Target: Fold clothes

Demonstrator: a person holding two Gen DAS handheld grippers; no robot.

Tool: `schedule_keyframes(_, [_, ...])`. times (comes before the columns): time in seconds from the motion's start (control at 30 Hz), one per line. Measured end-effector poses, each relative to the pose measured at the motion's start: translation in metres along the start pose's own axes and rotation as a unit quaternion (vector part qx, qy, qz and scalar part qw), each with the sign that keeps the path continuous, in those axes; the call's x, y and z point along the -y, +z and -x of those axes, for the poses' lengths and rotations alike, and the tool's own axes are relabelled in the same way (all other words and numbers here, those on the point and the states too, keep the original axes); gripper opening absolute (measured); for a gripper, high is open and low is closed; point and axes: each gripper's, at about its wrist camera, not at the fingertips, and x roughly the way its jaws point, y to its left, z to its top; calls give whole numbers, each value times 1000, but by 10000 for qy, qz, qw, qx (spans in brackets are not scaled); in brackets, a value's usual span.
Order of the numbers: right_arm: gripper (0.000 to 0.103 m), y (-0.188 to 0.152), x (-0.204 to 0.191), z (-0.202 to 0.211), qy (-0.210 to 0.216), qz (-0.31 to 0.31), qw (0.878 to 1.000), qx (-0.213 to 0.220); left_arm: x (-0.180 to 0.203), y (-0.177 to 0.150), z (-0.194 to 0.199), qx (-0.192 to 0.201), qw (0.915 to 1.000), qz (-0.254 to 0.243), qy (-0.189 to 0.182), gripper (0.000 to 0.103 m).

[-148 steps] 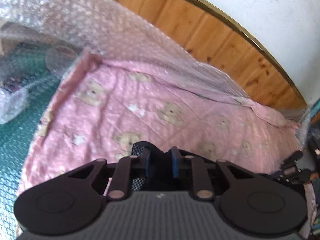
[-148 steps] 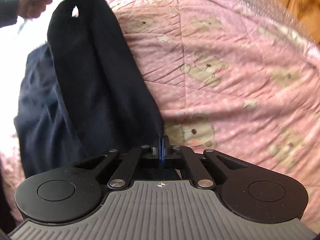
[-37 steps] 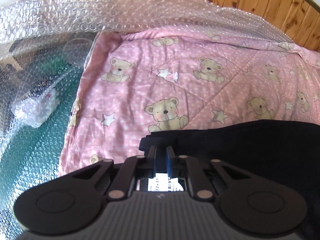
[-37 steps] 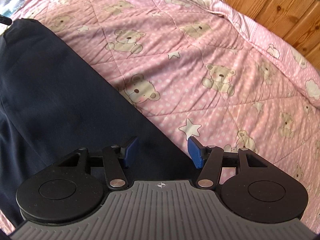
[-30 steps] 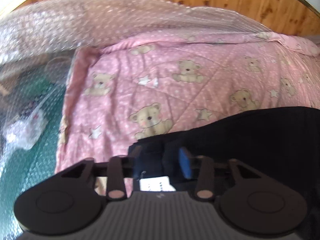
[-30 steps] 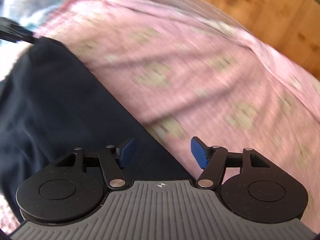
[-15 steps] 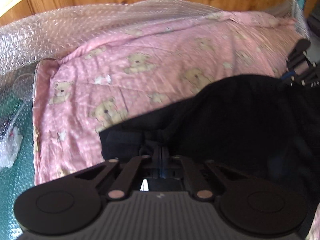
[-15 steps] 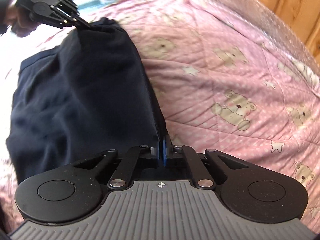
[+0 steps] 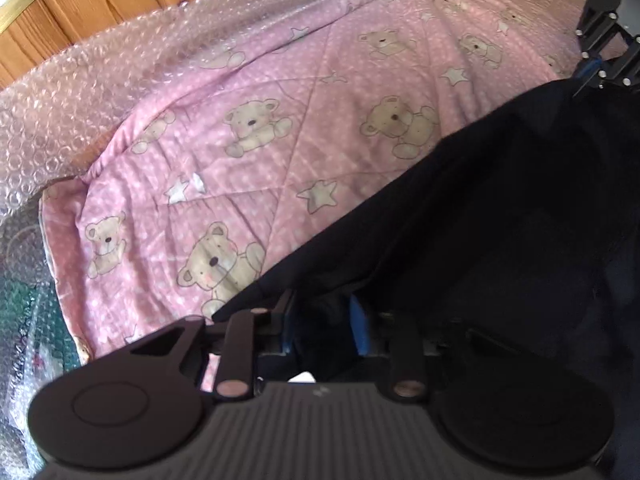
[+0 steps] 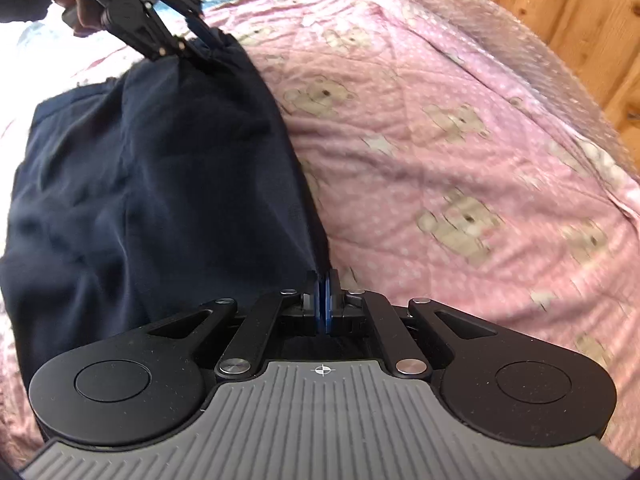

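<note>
Garment [image 10: 152, 184]: dark navy, stretched between the two grippers above a pink quilt [image 10: 460, 152] printed with bears and stars.
Right gripper [image 10: 324, 304]: blue pads pressed together, pinching the garment's near edge.
Left gripper [image 9: 322, 326]: pads parted a little with dark cloth bunched between them; whether they grip it, I cannot tell. In the right view it meets the garment's far corner, a hand [image 10: 80, 8] behind it.
Bubble wrap [image 9: 132, 76]: along the quilt's far edge, before wood panelling [image 9: 120, 4].
</note>
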Motion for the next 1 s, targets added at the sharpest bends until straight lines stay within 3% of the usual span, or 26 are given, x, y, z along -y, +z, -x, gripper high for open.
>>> schedule_keyframes(0.07, [24, -13, 6, 3, -230, -170, 9996, 48, 0, -1, 1, -22, 10000, 5, 39, 25])
schedule_keyframes(0.17, [31, -26, 28, 6, -69, -580, 9983, 1, 1, 4, 8, -55, 9997, -217, -74, 26])
schedule_keyframes(0.3, [46, -12, 58, 3, 686, -793, 9942, 224, -6, 22, 20, 83, 9987, -245, -439, 27])
schedule_keyframes(0.43, [46, 15, 72, -33, 1643, -787, 9833, 2, -1, 46, 17, 77, 9953, -507, -822, 29])
schedule_keyframes(0.53, [43, 26, 71, -44, 2024, -571, 9775, -126, 8, 64, 10, 73, 9900, -828, -1143, 36])
schedule_keyframes(0.57, [9, 28, 69, -43, 2058, -466, 9773, -171, 11, 70, 8, 82, 9875, -914, -1281, 37])
schedule_keyframes(0.6, [1, 29, 62, -38, 1977, -254, 9799, -125, 14, 75, 5, 96, 9846, -1002, -1429, 37])
schedule_keyframes(0.67, [1, 29, 46, -27, 1761, 228, 9841, -10, 20, 84, 1, 100, 9782, -1173, -1711, 39])
schedule_keyframes(0.73, [0, 26, 16, -8, 1271, 1011, 9865, 231, 25, 87, -5, 7, 9721, -1322, -1939, 40])
schedule_keyframes(0.9, [0, 11, -52, 24, 307, 2675, 9607, 679, 38, 95, -18, -226, 9531, -1689, -2503, 40])
schedule_keyframes(1.0, [0, 4, -60, 30, 119, 2740, 9580, 834, 46, 100, -26, -365, 9392, -1905, -2834, 39])
